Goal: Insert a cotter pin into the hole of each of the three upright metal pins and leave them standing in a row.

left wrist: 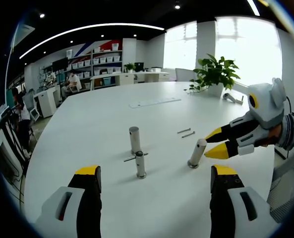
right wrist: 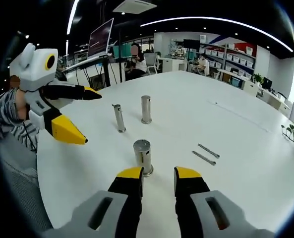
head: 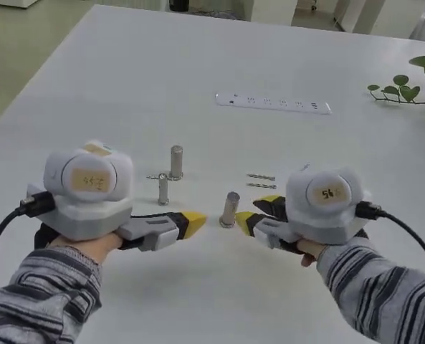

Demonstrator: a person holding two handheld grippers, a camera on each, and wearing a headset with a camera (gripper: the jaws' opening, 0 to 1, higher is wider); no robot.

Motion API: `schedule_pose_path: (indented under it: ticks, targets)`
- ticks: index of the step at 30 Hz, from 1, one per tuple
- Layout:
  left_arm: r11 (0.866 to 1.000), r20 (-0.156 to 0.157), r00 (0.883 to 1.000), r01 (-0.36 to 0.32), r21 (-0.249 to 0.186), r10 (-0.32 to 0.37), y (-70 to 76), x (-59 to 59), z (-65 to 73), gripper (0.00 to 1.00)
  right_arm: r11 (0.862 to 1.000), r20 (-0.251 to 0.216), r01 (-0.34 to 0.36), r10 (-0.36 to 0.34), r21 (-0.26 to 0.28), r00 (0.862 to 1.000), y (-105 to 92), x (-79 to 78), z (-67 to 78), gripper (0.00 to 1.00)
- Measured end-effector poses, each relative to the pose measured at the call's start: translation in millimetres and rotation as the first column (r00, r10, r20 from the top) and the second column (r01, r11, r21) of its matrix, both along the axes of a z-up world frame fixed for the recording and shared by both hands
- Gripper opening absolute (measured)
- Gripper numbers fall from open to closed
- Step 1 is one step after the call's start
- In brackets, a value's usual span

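The right gripper had its jaws slightly apart and empty, tips just short of the nearest metal pin, which stood upright with its hole unfilled. The left gripper had its jaws wide apart, also empty, facing the same pin. The step in hand appeared to be steadying that pin: the jaws should close low on the shaft, leaving the cross hole clear. The fitted pin carried a cotter pin in its hole; the rear pin stood bare. Two loose cotter pins lay directly on the worktop, in no tray.
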State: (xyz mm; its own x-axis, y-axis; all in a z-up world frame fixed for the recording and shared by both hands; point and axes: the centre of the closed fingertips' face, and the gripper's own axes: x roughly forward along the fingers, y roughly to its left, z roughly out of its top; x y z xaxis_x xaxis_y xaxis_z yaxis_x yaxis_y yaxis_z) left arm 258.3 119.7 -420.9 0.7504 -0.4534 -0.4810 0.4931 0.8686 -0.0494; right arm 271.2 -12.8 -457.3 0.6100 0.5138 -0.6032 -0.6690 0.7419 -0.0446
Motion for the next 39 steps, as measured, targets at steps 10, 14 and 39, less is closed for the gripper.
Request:
schedule_pose_path:
  ticks: [10, 14, 39]
  targets:
    - [1.0, -0.009, 1.0, -0.002, 0.005, 0.002, 1.1, 0.1, -2.5, 0.91, 0.99, -0.071, -0.111, 0.105, -0.086, 0.992, -23.4, 21.4, -4.1, 0.2]
    - [1.0, -0.011, 1.0, -0.001, 0.006, 0.001, 1.1, 0.6, -3.6, 0.91, 0.983, -0.099, -0.142, 0.131, -0.115, 0.986, -29.0, 30.0, -5.8, 0.19]
    - [0.999, -0.027, 0.999, 0.036, -0.007, -0.036, -6.5, -2.4, -4.9, 0.9, 0.934, -0.239, -0.268, 0.212, -0.235, 0.948, -40.5, 68.5, -30.0, 0.14]
